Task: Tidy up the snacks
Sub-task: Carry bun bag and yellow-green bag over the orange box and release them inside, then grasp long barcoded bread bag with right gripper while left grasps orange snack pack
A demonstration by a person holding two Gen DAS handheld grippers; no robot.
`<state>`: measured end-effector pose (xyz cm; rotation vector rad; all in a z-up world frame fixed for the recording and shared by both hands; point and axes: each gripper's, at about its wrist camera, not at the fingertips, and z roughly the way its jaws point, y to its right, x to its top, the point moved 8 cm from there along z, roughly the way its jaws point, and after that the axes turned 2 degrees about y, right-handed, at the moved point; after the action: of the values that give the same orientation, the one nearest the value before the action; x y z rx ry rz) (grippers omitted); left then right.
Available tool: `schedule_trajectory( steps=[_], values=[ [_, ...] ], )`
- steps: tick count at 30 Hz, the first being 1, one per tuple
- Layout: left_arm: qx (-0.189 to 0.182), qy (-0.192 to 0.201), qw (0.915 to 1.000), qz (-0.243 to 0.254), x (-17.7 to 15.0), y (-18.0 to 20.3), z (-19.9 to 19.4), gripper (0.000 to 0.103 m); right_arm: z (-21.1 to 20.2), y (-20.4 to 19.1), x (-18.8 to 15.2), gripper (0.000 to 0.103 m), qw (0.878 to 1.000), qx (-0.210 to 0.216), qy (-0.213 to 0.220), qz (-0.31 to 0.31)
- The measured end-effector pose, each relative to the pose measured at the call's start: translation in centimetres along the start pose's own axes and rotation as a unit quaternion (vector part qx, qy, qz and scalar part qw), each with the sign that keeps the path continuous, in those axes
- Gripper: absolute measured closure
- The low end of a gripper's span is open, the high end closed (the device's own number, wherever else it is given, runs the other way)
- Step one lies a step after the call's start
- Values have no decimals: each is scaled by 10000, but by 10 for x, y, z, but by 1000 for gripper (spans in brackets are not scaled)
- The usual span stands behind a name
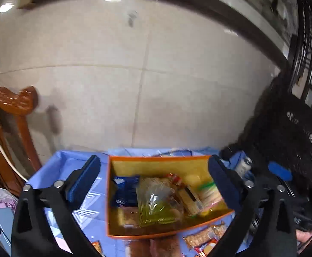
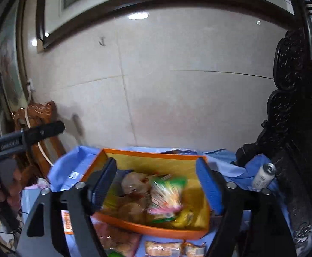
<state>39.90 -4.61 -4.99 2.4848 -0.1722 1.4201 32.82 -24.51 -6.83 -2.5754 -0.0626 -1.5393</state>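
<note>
A: Where do the snacks sit?

B: Most lie in the orange box (image 1: 166,233) with the yellow inside, on the desk (image 1: 70,162) under a blue cloth. In it I see a dark blue packet (image 1: 124,189) at the left, a clear bag (image 1: 156,201) with green in the middle, and a green and pink packet (image 2: 166,197).

A: Anything outside the box?

B: Yes, wrapped biscuit packets (image 1: 200,236) lie on the cloth just in front of the box's near wall. A white can (image 2: 264,174) stands at the right, beside dark carved furniture (image 2: 295,128).

A: And the tongs?

B: The left tongs (image 1: 154,181) stand wide, above the box with nothing between the pads. The right tongs (image 2: 156,186) are spread too, empty, framing the box. Both views are somewhat blurred.

A: Behind the desk?

B: A pale tiled wall (image 1: 145,75) and a brown wooden chair (image 1: 8,115) at the left.
</note>
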Motion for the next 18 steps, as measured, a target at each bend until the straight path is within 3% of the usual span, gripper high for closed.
schedule_trajectory(
  steps=[4,9,12,14,16,18],
  values=[
    [281,-288,9988,-295,-27,-33,-11,4,-10,-6,-45,23,9983,201,-426,344],
    [533,-865,9914,-821,-92,-73,-24,4,-8,-6,-144,23,9836,-9,-1483,1029],
    [610,-1107,9879,-897,-127,-83,-36,4,-3,-2,-211,25,9582,-344,-2319,1639],
    [629,-1234,9867,-852,-148,-90,-46,4,2,0,-250,32,9347,-552,-2844,2060],
    [635,-1349,9854,-825,-163,-94,-53,4,3,-3,-273,39,9190,-641,-3155,2274],
    [624,-1412,9846,-822,-175,-96,-61,4,7,-9,-291,39,9038,-655,-3352,2578]
  ],
)
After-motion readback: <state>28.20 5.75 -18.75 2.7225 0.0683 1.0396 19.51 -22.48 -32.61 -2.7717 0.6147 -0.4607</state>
